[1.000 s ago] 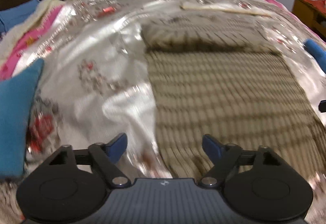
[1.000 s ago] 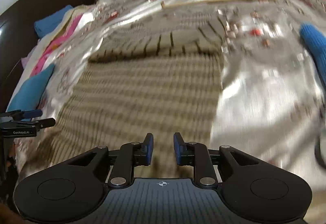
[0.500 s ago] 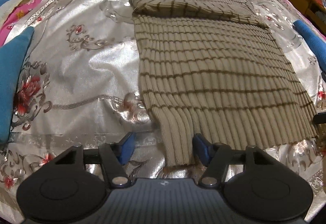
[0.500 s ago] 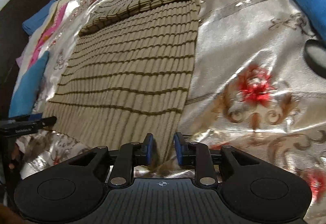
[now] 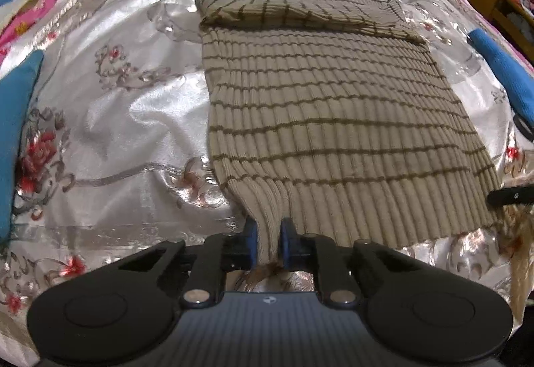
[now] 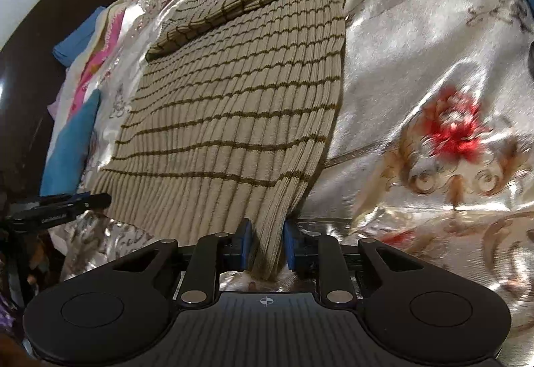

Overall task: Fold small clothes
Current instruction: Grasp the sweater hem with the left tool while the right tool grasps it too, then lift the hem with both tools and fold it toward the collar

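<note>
The left gripper has just closed on the ribbed beige sweater's near hem corner; the right gripper pinches the opposite corner; ahead, the striped knit lies flat on shiny floral satin bedspread, sleeve folded across its far end.

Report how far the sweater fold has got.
Done: the striped sweater lies flat on the satin bedspread, its sleeves already folded across the far end. In hand: the left gripper has just been closing and now pinches one near hem corner; the right gripper pinches the other. Left: carry the hem to the far end to fold the body over.
</note>
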### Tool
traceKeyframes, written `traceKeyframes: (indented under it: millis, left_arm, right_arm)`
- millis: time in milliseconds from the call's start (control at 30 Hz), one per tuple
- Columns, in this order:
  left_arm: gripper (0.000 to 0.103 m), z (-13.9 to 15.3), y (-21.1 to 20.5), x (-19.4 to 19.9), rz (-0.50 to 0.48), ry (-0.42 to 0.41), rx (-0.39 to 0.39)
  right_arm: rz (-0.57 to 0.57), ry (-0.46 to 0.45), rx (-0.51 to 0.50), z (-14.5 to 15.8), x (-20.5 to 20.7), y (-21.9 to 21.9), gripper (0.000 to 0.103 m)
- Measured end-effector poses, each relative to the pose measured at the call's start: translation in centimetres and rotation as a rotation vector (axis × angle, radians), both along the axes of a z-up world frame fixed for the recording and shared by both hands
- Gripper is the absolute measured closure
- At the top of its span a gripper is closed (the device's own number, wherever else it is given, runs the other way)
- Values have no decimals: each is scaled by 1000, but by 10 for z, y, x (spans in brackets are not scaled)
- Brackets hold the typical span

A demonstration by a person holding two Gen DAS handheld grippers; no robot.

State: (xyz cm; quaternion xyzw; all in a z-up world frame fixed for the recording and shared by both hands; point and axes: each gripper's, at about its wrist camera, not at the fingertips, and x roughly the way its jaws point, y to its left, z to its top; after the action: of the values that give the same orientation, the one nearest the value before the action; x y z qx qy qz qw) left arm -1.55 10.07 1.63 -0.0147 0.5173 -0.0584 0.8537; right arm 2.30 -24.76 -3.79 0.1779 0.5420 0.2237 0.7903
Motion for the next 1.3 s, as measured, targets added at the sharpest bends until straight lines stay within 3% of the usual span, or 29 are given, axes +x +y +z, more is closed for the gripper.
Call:
traceKeyframes:
  millis: [133,200,267,333,367,533,667,800,967,1133,1300]
  left_arm:
    - [85,-9,2,7,34,25,-29]
    - [87,-6,10,7,68,18,-90]
    - [90,-1,25,9,119,-1,-213]
    - [90,6,40,14,178,-33,-374]
    - [90,10,43,18,192,-51,-409]
    - [90,42,53,46,219,-174,-530]
    - [90,68,68,81,241,-271,-600]
    - [90,80,86,136,273,-343,-591]
    - [90,64,94,224,316,-339,-507]
    - [90,19,94,296,376,-289,-416]
    - [88,-21,83,320,403,-198,-304]
  right_arm:
    - [-15,11,-3,-4,3,3,82]
    - [-45,4,49,-2,1,0,96]
    - [-93,-10,163,5,0,-10,96]
    - [-140,-40,271,15,1,-21,97]
    - [-161,-65,316,21,2,-25,97]
    - [-244,-209,472,63,20,-43,97]
    - [-280,-294,495,86,59,-47,97]
    - [-337,-371,458,98,114,-45,97]
    - [-423,-375,436,87,198,-46,97]
    - [-493,-336,294,59,281,-28,97]
    - [-502,-255,161,19,328,-13,93]
